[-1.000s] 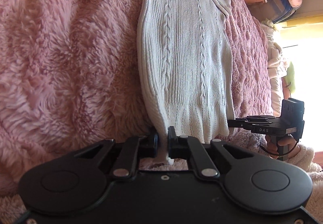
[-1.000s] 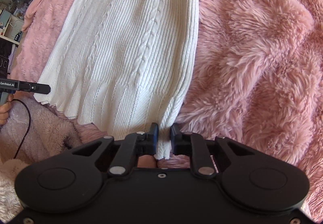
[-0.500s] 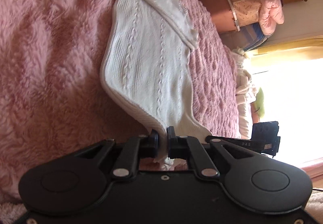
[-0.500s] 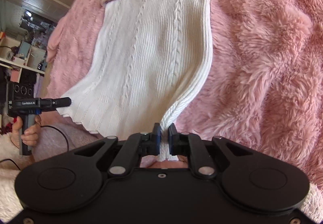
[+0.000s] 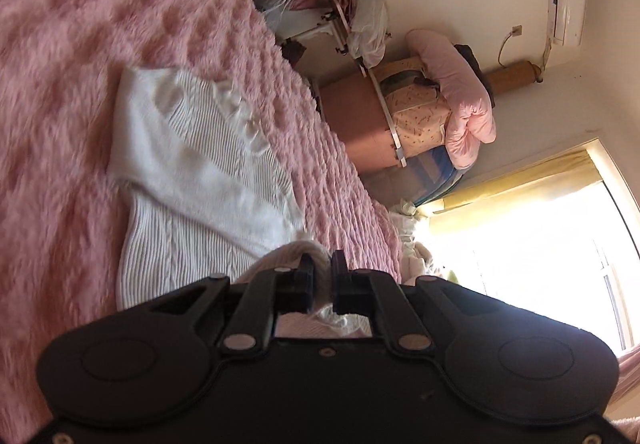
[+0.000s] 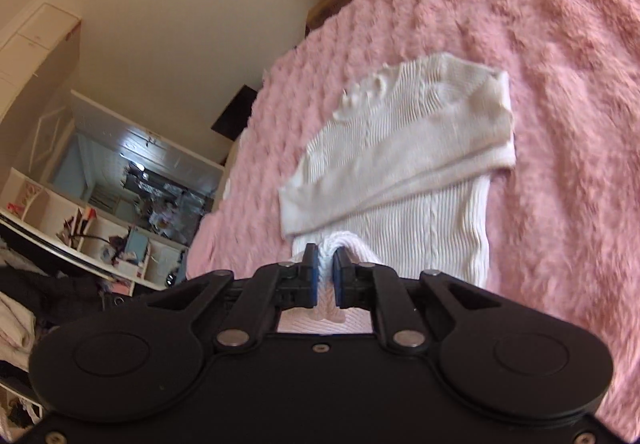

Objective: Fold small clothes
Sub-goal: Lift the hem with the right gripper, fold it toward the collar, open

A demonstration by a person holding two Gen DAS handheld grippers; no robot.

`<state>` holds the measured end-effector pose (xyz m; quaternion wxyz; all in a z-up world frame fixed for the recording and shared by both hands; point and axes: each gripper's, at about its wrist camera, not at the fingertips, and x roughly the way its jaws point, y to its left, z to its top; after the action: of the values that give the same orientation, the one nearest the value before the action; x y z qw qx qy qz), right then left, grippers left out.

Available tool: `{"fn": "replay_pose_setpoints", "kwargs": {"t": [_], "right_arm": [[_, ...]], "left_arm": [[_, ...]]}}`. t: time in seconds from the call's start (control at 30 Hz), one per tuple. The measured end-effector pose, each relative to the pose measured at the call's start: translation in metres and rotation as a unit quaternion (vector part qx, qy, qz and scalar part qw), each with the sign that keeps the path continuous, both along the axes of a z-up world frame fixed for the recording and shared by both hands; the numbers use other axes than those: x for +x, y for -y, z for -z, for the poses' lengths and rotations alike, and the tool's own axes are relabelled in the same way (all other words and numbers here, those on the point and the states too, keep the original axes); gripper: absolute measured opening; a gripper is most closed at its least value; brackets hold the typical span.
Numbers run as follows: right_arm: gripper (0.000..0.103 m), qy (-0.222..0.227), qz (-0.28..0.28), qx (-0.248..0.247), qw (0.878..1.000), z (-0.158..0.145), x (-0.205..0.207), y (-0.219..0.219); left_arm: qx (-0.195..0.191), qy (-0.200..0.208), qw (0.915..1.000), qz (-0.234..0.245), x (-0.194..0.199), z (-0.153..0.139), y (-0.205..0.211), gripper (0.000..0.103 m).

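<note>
The white knit sweater [image 5: 200,179] is lying on the pink fluffy bed cover [image 5: 72,43], its near hem lifted toward both cameras. The left hand-held gripper [image 5: 322,280] is pinching one hem corner between nearly closed jaws; the right hand-held gripper [image 6: 325,276] is clamping the other corner likewise. A folded sleeve [image 6: 400,179] is lying across the sweater's body. Beyond the bed's far edge, bundled bedding [image 5: 440,115] is stacking against the wall.
</note>
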<state>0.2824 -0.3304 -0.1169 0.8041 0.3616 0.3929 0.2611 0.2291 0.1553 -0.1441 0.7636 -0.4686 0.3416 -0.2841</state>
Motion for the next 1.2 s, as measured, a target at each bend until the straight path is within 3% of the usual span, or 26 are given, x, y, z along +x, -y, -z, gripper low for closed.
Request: {"fn": "replay_pose_setpoints", "kwargs": {"t": [0.17,0.37,0.6,0.7,0.8,0.83,0.87,0.9,1.0,1.1,1.2], "right_arm": [[0.009,0.01,0.034,0.023,0.999,0.002,0.077,0.01],[0.008,0.001,0.056,0.008,0.998,0.024,0.165,0.016],[0.008,-0.082,0.075,0.001,0.994,0.077,0.233,0.009],[0.012,-0.124,0.088,0.019,0.988,0.102,0.248,0.01],[0.019,-0.148,0.12,0.084,0.978,0.115,0.247,0.023],[0.028,-0.137,0.127,0.095,0.978,0.113,0.243,0.029],[0.04,-0.123,0.135,0.089,0.979,0.108,0.24,0.033],[0.044,-0.107,0.143,0.075,0.981,0.102,0.236,0.036],[0.044,-0.073,0.125,0.052,0.988,0.086,0.229,0.037],[0.044,-0.043,0.074,-0.017,0.996,0.067,0.226,0.011],[0.039,0.018,0.034,-0.146,0.989,0.048,0.221,-0.03]], "left_arm": [[-0.022,0.002,0.9995,-0.024,0.083,-0.002,-0.023,0.004],[0.0,-0.004,0.9994,-0.035,0.173,0.014,-0.031,0.004],[0.025,-0.102,0.9924,-0.064,0.242,0.083,-0.032,0.005],[0.052,-0.156,0.9834,-0.077,0.259,0.1,-0.036,0.021],[0.028,-0.134,0.9864,-0.091,0.264,0.09,-0.051,0.034],[0.024,-0.112,0.9887,-0.096,0.263,0.08,-0.058,0.038],[0.027,-0.091,0.9908,-0.097,0.262,0.07,-0.062,0.038],[0.032,-0.075,0.9922,-0.094,0.26,0.061,-0.064,0.038],[0.057,-0.043,0.9956,-0.061,0.255,0.042,-0.057,0.039],[0.137,-0.004,0.9904,-0.015,0.24,0.028,-0.025,0.039],[0.243,0.038,0.9691,0.01,0.229,0.022,0.016,0.039]]}}
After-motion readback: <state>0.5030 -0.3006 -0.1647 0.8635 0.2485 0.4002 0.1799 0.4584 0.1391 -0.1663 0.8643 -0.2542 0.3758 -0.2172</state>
